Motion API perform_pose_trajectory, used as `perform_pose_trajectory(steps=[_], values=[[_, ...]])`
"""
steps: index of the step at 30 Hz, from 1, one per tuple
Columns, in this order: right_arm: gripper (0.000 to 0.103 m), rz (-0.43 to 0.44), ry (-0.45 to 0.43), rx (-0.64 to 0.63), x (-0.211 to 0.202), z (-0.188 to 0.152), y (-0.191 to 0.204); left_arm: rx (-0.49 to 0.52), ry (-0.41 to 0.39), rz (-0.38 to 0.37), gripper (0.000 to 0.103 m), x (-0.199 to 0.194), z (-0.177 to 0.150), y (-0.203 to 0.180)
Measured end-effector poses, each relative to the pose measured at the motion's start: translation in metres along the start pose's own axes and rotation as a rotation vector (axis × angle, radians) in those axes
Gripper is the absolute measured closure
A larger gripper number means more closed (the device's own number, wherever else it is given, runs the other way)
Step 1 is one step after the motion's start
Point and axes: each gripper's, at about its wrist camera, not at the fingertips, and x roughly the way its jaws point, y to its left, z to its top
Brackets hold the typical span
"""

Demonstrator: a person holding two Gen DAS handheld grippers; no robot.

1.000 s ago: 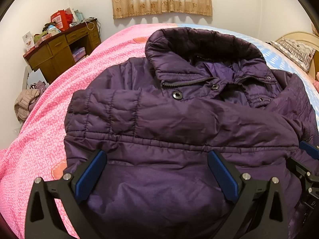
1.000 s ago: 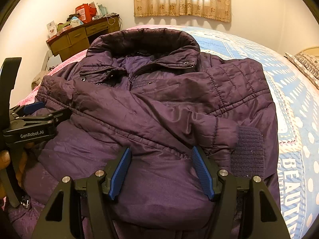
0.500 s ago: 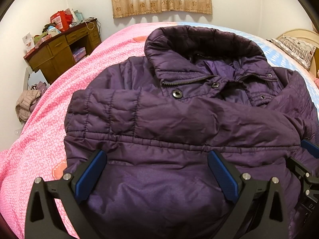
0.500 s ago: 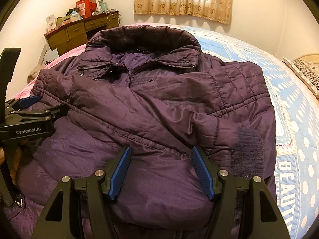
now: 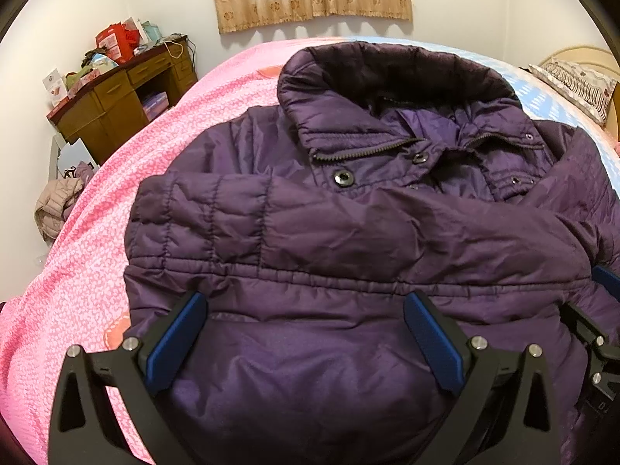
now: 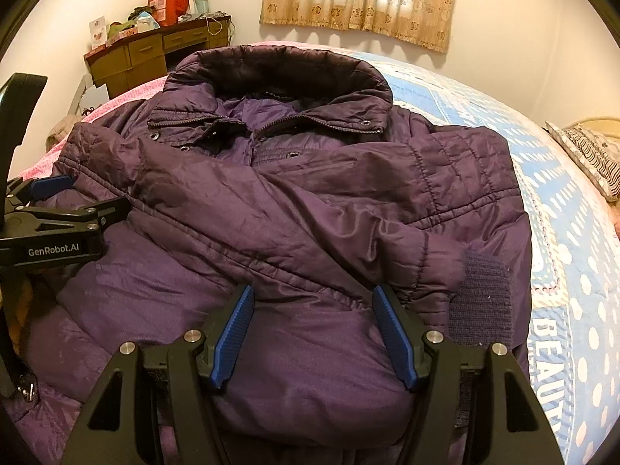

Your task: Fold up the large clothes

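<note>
Both sleeves already lie crossed over the chest of the purple jacket [image 5: 348,255], which is spread face up on the bed [image 5: 85,271], collar toward the curtain. My left gripper [image 5: 306,325] stands wide and my right gripper [image 6: 314,317] half spread, each empty over the lower body panel. I judge the hem fold comes next (both need to pinch the bottom edge and carry it toward the collar).
</note>
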Motion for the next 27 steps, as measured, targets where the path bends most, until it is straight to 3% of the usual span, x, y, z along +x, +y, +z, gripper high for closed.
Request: perform_pose_trajectory(steps=[27], values=[[0.038,-0.022,-0.003,-0.019,-0.0012,-0.0008,0.0042,0.01,0.005,0.009,0.0,0.0009,0.0033,-0.0011]])
